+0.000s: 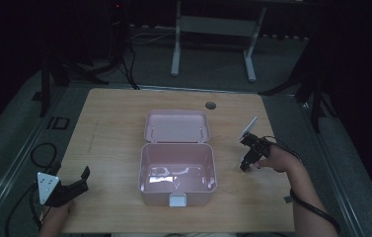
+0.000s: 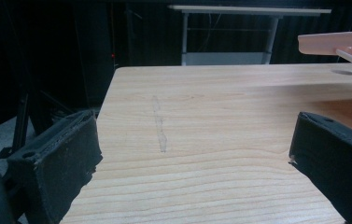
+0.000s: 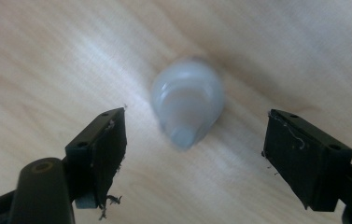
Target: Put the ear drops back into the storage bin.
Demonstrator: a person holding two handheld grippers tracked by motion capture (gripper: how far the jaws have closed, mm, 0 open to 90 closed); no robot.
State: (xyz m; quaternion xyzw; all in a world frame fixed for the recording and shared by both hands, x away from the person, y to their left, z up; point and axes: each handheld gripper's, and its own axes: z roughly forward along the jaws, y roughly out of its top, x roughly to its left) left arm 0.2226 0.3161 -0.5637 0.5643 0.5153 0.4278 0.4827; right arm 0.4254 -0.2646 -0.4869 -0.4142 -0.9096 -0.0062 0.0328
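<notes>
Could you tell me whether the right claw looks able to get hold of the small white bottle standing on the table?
Probably yes. The right claw points down over the small white bottle, its jaws apart on either side, not touching it. Only bare table surrounds the bottle, so nothing seems to block the way.

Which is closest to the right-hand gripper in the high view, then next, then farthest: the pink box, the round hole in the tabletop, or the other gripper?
From the right gripper:
1. Pink box, just to its left at the table's middle.
2. Round hole, near the far edge.
3. Left gripper, at the near left corner.
</notes>
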